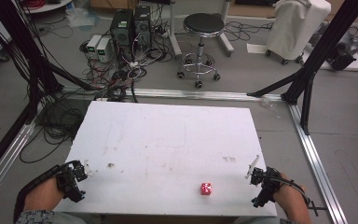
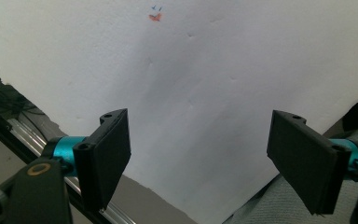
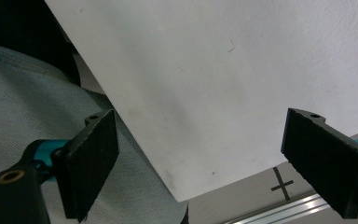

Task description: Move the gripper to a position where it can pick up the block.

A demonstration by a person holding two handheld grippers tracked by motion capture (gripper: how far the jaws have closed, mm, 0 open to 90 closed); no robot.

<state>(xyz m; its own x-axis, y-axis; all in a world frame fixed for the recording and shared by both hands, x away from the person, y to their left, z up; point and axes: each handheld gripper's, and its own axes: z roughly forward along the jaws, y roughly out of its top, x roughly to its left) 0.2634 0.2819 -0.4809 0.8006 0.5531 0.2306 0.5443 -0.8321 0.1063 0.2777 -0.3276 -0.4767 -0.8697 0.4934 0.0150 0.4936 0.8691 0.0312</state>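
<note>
Right gripper — fingers wide apart — above white table.

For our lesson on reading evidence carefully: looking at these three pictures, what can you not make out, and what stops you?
- Red die, high view: too small to count the pips on any face.
- Small orange and blue mark, left gripper view: too small and blurred to identify.
- White table, both gripper views: its far part is cut off by the frame edges.
- Left tongs and right tongs, high view: too small to judge their opening.

Lab: cabled computers; black rig frame
</note>
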